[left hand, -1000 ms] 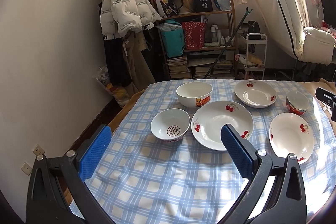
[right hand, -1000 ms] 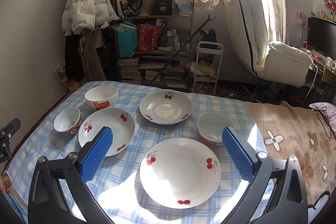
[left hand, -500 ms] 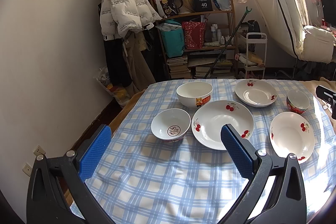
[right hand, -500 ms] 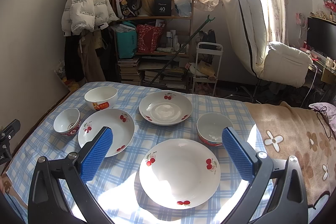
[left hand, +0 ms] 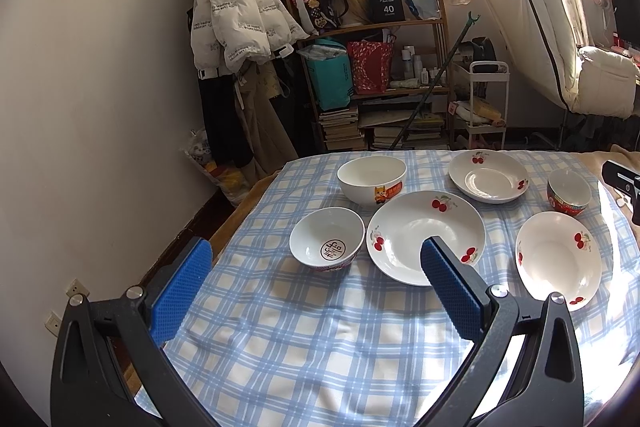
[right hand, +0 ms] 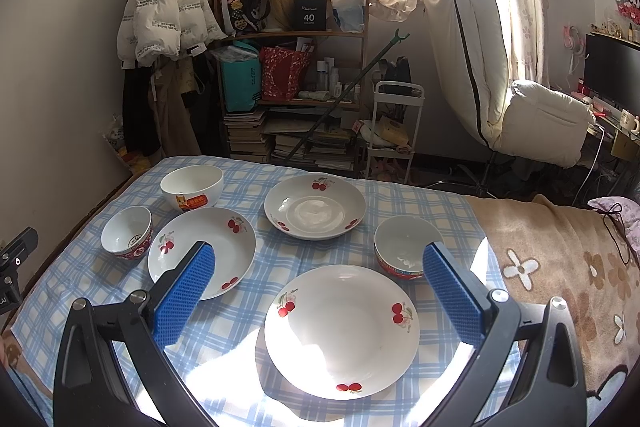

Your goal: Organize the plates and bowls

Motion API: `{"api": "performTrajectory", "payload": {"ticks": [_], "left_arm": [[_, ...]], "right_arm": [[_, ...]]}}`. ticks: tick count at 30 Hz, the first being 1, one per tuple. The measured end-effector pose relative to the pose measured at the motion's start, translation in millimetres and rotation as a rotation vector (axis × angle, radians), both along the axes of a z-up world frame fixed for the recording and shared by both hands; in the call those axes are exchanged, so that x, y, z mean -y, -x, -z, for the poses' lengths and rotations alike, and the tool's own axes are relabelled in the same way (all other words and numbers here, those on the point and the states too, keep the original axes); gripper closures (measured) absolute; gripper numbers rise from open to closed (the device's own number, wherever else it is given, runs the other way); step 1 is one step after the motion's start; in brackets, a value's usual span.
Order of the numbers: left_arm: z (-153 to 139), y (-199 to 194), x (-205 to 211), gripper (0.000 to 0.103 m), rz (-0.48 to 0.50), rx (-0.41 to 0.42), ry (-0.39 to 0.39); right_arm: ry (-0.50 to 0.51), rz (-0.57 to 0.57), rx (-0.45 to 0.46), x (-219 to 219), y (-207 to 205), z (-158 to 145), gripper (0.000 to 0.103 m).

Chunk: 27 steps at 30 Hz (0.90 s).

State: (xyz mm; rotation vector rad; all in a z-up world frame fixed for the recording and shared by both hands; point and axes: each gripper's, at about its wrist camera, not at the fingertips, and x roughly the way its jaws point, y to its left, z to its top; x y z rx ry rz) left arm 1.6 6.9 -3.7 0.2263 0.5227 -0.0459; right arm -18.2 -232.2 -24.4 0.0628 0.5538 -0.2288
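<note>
- Both the left gripper [left hand: 314, 267] and right gripper [right hand: 318, 273] hover spread wide, holding nothing.
- The glossy nearest cherry plate [right hand: 342, 331] lies flat; pinching its thin rim risks slipping.
- The red-banded bowl [right hand: 408, 247] sits just beside it and could get knocked.

Three cherry plates and three bowls, all upright and unstacked on the checked cloth.

Ahead of the right claw [right hand: 319, 293], the near plate [right hand: 341, 331] lies between its fingers; the red-banded bowl [right hand: 408, 247] sits just beyond the right finger, the far plate [right hand: 315, 206] straight ahead past both. The left plate [right hand: 202, 251] lies partly behind the left finger. Ahead of the left claw [left hand: 316, 275], the small bowl [left hand: 327, 238] with a red mark inside sits just beside that plate, and the cat-print bowl [left hand: 372, 179] stands behind them, close to both.
</note>
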Motion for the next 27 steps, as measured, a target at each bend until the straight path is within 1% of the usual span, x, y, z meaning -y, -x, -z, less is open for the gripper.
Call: {"api": "performTrajectory", "payload": {"ticks": [27], "left_arm": [[2.1, 1.1, -1.6, 0.001, 0.002, -0.003, -0.011]], "right_arm": [[0.002, 0.0, 0.001, 0.0, -0.6, 0.5, 0.0]]}}
